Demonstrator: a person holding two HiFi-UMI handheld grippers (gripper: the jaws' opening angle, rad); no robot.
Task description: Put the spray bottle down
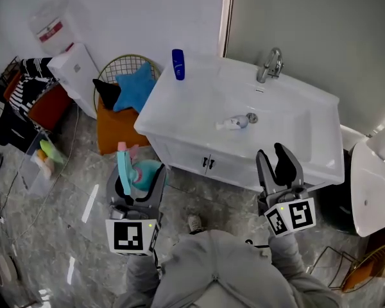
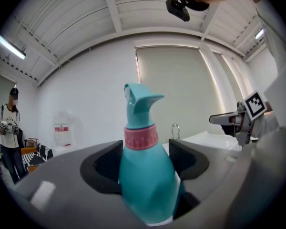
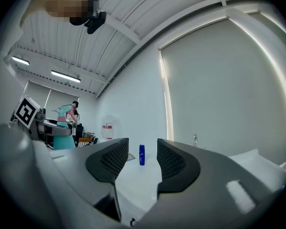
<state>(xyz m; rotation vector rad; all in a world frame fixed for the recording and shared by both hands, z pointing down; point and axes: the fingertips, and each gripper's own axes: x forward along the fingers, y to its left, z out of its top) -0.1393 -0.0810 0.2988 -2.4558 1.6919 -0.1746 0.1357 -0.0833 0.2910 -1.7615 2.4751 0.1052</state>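
A teal spray bottle (image 1: 144,172) with a pink collar stands upright between the jaws of my left gripper (image 1: 140,183), which is shut on its body and holds it above the floor, left of the vanity. In the left gripper view the spray bottle (image 2: 145,175) fills the gap of the left gripper (image 2: 145,159), nozzle pointing right. My right gripper (image 1: 279,164) hovers at the front edge of the white sink vanity (image 1: 179,108), open and empty. In the right gripper view the right gripper (image 3: 142,151) has nothing between its pads.
A blue bottle (image 1: 178,64) stands on the vanity's back left corner. A faucet (image 1: 270,64) and a small tube (image 1: 233,123) are at the basin. A wire basket with a blue star cushion (image 1: 131,85), a water dispenser (image 1: 74,69) and a toilet (image 1: 372,185) flank the vanity. A person (image 2: 9,128) stands far left.
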